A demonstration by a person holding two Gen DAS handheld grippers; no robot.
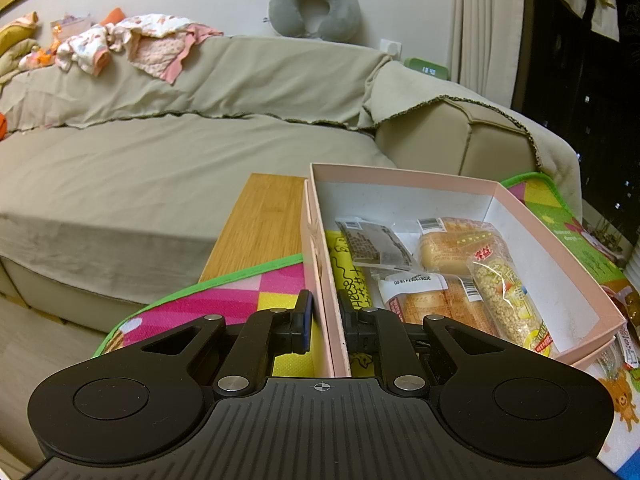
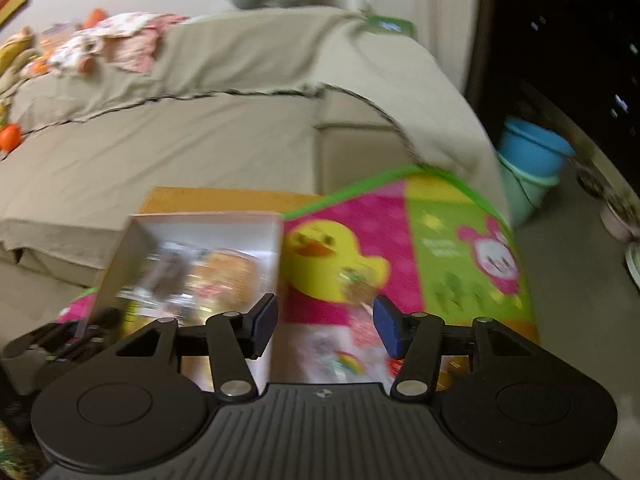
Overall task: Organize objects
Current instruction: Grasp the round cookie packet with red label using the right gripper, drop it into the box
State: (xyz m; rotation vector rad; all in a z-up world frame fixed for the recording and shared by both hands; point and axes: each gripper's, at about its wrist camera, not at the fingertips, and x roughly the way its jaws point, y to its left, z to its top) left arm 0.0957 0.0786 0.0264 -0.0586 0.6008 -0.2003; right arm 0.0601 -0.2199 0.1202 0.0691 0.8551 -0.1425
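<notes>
A pink cardboard box (image 1: 400, 178) lies open on a colourful play mat (image 1: 248, 292). It holds several wrapped snacks: bread rolls (image 1: 448, 246), a grain bar (image 1: 508, 300), a dark packet (image 1: 376, 242) and a yellow packet (image 1: 352, 280). My left gripper (image 1: 326, 324) is shut on the box's left wall, one finger outside and one inside. My right gripper (image 2: 325, 326) is open and empty above the mat, just right of the box (image 2: 208, 224). The right wrist view is blurred; loose snack wrappers (image 2: 360, 320) lie below it.
A sofa (image 1: 180, 152) with a beige cover stands behind, with clothes (image 1: 132, 40) and a grey neck pillow (image 1: 316, 8) on its back. A wooden board (image 1: 260, 224) lies under the mat. Blue buckets (image 2: 532, 160) stand at the right on the floor.
</notes>
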